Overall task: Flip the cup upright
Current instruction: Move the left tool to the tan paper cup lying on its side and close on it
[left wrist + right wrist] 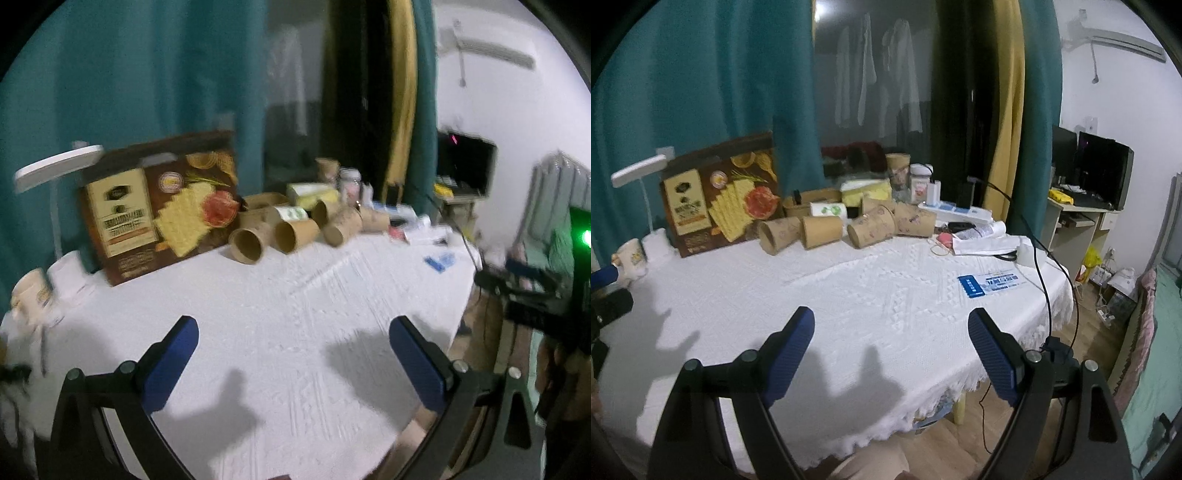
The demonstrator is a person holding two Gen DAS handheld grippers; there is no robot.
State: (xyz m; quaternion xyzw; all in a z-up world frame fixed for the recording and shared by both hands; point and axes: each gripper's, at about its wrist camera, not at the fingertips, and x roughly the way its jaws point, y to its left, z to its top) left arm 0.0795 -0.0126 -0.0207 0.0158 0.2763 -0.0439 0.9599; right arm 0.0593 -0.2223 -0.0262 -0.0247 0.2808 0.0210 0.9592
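Note:
Several brown paper cups lie on their sides in a row at the far side of the white-clothed table point(849, 295). In the right wrist view the leftmost cup point(777, 233), a plain cup point(822, 230) and a patterned cup point(871, 230) lie mouths toward me. The left wrist view shows the same row, blurred: one cup point(248, 243), another point(295, 234). My left gripper point(293, 334) is open and empty above the near table. My right gripper point(891, 326) is open and empty, well short of the cups.
A cracker box point(720, 192) stands at the back left beside a white lamp point(639, 173) and a mug point(629, 258). Jars, tissue and a power strip point(955, 212) crowd behind the cups. A blue card point(991, 284) and a black cable point(1045, 280) lie at the right edge.

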